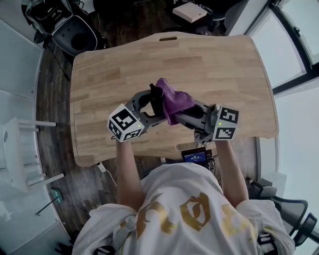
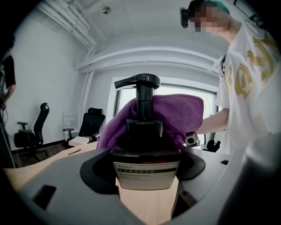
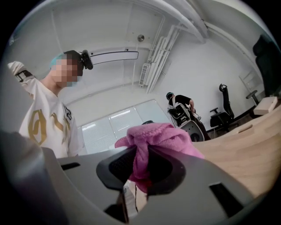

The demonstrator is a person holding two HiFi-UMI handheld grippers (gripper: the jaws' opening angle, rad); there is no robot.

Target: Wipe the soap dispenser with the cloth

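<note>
While my left gripper (image 2: 147,176) had its jaws closed on the dark body of the soap dispenser (image 2: 145,147), just above its pale label (image 2: 146,173), my right gripper (image 3: 138,171) had its jaws pinched narrow on a fold of the purple cloth (image 3: 162,136). The bunched cloth (image 2: 175,110) was pressed against the dispenser's far side, behind the neck and spreading toward 2 o'clock of the black pump head (image 2: 138,81), whose spout pointed to 9 o'clock in the left gripper view.

From the head view, the left gripper (image 1: 152,102) reached in from 7 o'clock and the right gripper (image 1: 179,115) from 4 o'clock. They met over the middle of the wooden table (image 1: 224,74), with the dispenser (image 1: 156,99) touching the cloth (image 1: 174,99) at its 3 o'clock side. I could not tell whether the dispenser's base rested on the tabletop. My grippers' marker cubes (image 1: 125,123) sat nearest me, toward the table's 6 o'clock edge. Beyond the table, a black office chair (image 1: 75,32) stood at 11 o'clock and a white box (image 1: 189,11) lay at 12 o'clock.
</note>
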